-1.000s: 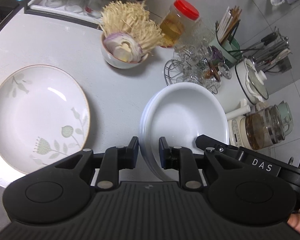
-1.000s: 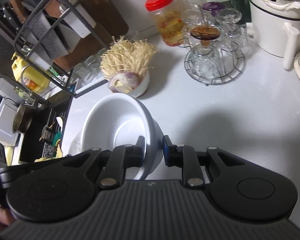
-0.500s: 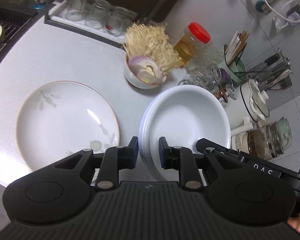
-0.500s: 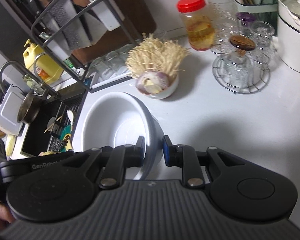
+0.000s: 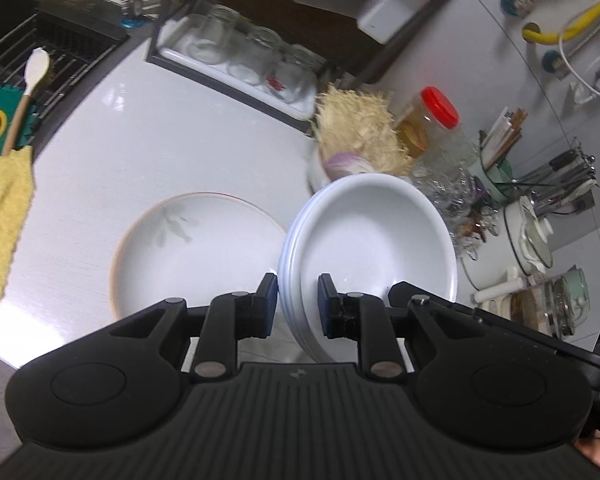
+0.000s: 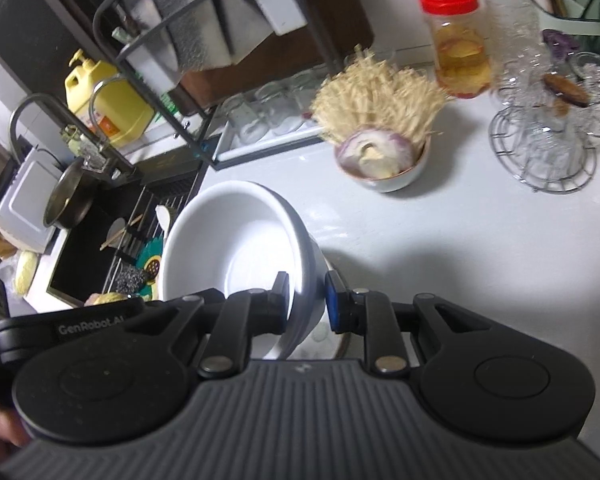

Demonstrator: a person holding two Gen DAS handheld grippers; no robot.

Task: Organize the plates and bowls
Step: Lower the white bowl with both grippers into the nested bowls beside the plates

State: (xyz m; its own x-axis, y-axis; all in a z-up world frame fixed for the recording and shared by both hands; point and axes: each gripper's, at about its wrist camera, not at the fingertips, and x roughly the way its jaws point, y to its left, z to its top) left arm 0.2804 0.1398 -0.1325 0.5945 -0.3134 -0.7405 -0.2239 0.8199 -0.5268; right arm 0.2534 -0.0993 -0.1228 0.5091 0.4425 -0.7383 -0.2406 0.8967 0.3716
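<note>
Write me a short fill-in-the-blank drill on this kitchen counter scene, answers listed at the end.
1. Both tongs grip the rim of a stack of white ____.
2. The jar beside the glass rack has a ____ lid.
3. The floral plate lies on the counter to the ____ of the left tongs in their view.
4. The small bowl holds straw-coloured strands and a cut ____.

Answers: bowls; red; left; onion

The stack of white bowls (image 5: pixel 370 240) has travelled sideways and now overhangs the floral plate's (image 5: pixel 188 248) rim.
</note>
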